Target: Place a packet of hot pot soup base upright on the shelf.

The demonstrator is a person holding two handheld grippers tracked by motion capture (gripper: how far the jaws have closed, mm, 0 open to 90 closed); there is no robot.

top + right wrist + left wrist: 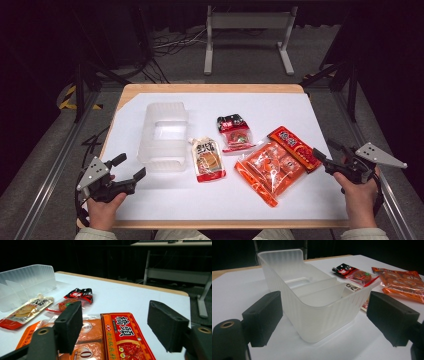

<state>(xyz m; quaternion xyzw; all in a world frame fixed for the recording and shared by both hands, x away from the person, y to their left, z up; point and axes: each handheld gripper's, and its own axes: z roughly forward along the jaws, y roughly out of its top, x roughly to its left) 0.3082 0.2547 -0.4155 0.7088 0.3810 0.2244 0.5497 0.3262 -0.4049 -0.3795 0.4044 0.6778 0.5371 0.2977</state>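
A translucent plastic bin (164, 135) with inner dividers stands on the left of the white table cover (280, 107). To its right lie a beige and red pouch (208, 159), a small red and black packet (234, 131), a large orange pack (270, 171) and a flat red packet (295, 147). My left gripper (131, 167) is open near the front left corner, pointing at the bin (312, 305), a short way off it. My right gripper (324, 149) is open at the right edge, just beside the red packet (125, 337). Nothing sits between either gripper's pads.
The table's wooden rim (210, 88) shows at the back. Metal rails (55, 165) run along both sides of the table. A grey stand (247, 37) and cables (170, 42) are on the floor beyond. Bare white cover lies along the front and back right.
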